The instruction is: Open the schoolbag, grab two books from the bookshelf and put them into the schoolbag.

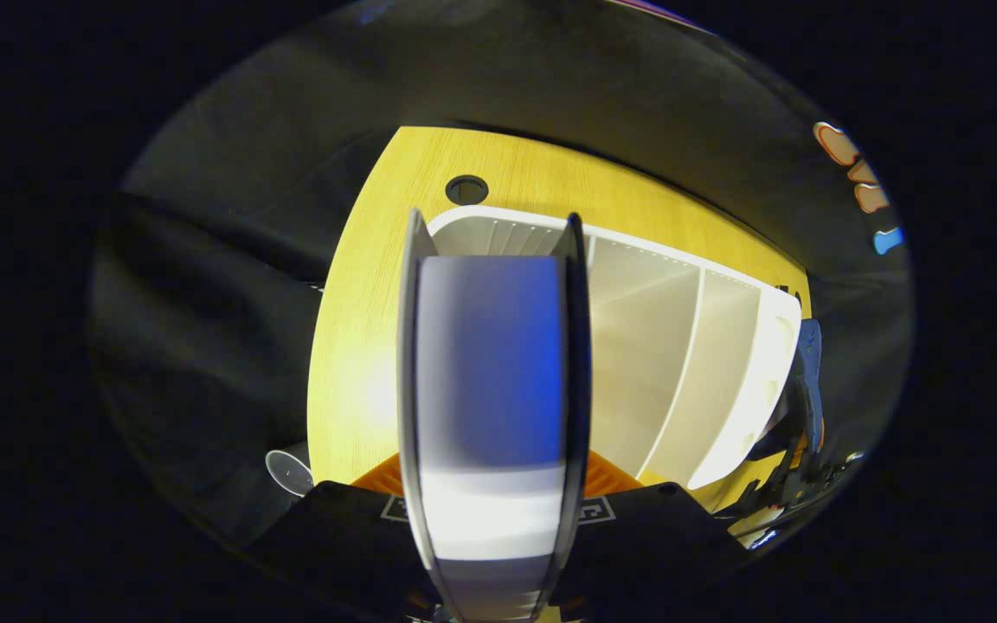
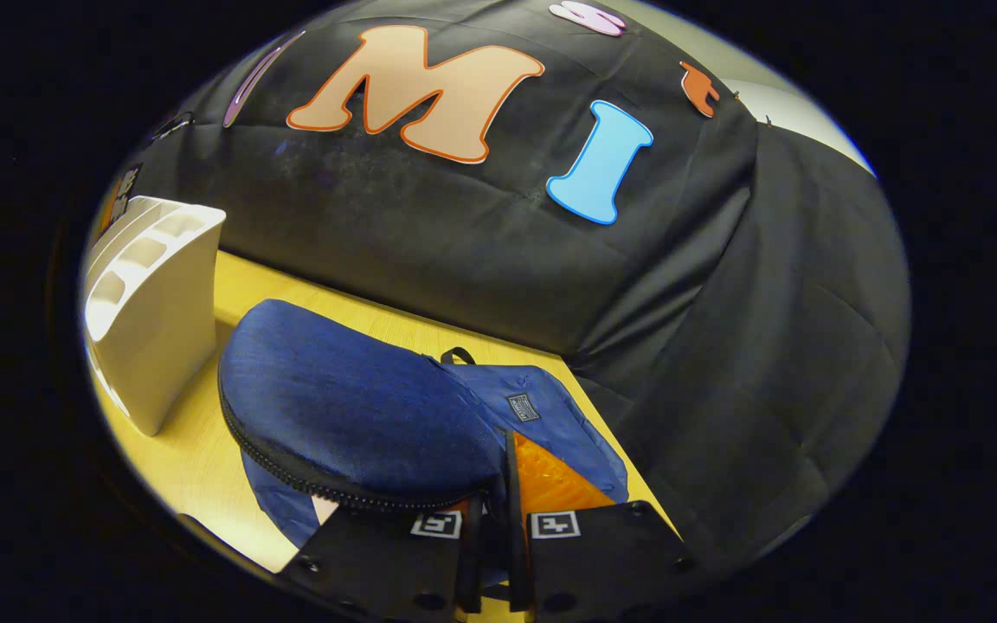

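Book (image 1: 492, 363) in left tool (image 1: 493, 415) — bookshelf (image 1: 680, 363) behind.

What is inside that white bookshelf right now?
The bookshelf's open compartments look bare inside. The book clamped in the left gripper covers the leftmost compartment, so what is in there cannot be seen.

book (image 1: 492, 381) blurred up close, hiding bookshelf (image 1: 680, 363) left end, schoolbag (image 2: 360, 415) interior hidden

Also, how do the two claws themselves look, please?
Both look alike. The left claw and the right claw each have a flat black body with two square black-and-white markers beside the fingers, and small round screw holes.
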Action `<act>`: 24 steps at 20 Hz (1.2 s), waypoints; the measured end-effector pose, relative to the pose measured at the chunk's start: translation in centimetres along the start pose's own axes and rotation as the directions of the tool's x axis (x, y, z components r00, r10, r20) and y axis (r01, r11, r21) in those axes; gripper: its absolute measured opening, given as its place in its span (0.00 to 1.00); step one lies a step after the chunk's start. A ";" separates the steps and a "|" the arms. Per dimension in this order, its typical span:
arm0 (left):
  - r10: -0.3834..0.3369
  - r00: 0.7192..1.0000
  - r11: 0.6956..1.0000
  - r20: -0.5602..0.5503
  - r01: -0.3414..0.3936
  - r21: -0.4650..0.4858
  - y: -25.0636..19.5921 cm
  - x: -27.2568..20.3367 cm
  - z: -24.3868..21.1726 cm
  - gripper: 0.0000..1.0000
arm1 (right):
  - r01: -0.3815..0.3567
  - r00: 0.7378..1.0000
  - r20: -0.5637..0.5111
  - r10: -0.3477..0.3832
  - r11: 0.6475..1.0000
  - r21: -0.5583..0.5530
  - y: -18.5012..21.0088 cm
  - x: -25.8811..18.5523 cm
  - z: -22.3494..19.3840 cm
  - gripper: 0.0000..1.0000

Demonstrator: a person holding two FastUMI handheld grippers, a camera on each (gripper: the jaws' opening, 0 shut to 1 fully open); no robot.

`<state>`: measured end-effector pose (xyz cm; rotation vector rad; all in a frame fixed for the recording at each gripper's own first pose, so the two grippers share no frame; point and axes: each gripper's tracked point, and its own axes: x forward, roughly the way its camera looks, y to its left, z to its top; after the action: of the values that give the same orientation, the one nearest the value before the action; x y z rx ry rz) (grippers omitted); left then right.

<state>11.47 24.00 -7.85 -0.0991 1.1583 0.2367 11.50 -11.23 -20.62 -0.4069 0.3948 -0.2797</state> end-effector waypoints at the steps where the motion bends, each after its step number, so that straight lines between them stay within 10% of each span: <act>1: -0.001 1.000 1.000 0.012 0.000 0.013 -0.3 -0.9 -0.2 0.44 | -0.003 1.000 0.001 0.003 1.000 0.001 0.0 0.0 0.0 0.13; 15: 0.039 0.990 0.995 0.135 -0.026 -0.095 -4.2 -15.2 -6.4 0.43 | -0.070 0.997 0.019 0.069 0.997 0.036 -0.8 -0.1 0.0 0.17; 24: -0.218 0.959 0.964 0.179 0.241 -0.116 -14.7 -17.5 -9.5 0.42 | -0.109 0.994 0.033 0.108 0.993 0.038 -0.8 -0.3 -0.1 0.15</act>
<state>-0.18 5.51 3.70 -0.3279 0.9557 0.1146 11.08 -11.92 -20.24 -0.3493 0.3794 -0.1750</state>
